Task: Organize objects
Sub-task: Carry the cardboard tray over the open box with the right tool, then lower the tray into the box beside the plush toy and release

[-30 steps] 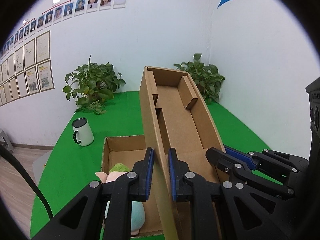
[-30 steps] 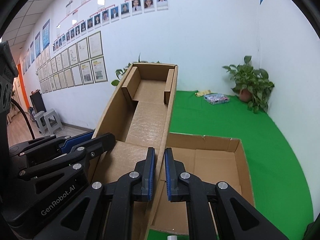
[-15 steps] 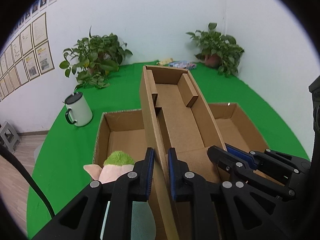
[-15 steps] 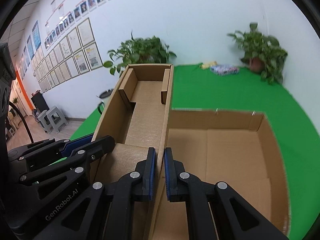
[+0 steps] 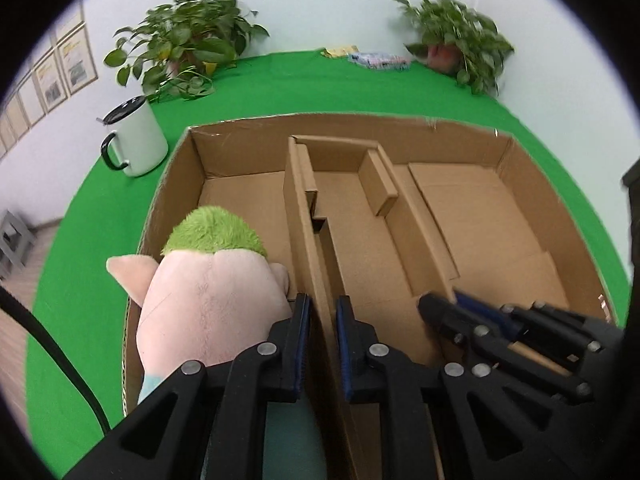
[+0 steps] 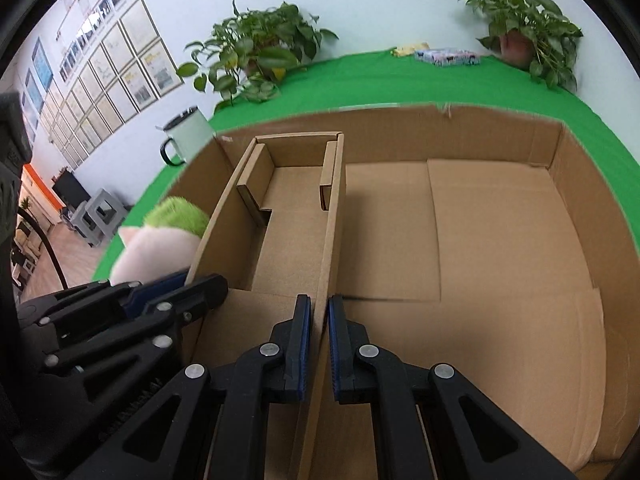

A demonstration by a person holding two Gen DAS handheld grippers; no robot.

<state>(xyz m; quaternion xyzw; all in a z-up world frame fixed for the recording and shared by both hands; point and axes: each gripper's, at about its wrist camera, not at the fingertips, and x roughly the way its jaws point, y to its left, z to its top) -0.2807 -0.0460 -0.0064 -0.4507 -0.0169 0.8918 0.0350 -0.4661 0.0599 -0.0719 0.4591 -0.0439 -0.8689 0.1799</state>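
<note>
A narrow open cardboard tray [image 5: 352, 220] [image 6: 292, 232] sits low inside a large open cardboard box [image 5: 520, 200] [image 6: 500, 240]. My left gripper [image 5: 322, 316] is shut on the tray's left wall. My right gripper [image 6: 319, 316] is shut on its right wall and also shows in the left wrist view [image 5: 452, 300]. A pink plush toy with a green top [image 5: 208, 280] [image 6: 160, 236] lies in the box, left of the tray and touching my left gripper's outer finger.
A white mug with a black handle [image 5: 134, 136] [image 6: 186, 132] stands on the green table [image 5: 280, 88] left of the box. Two potted plants [image 5: 184, 48] [image 5: 456, 36] and a flat packet [image 5: 378, 58] are at the back by the wall.
Both grippers have lowered the tray from tilted high above the box down into it. The view has tipped downward, and the plush toy now looks much closer.
</note>
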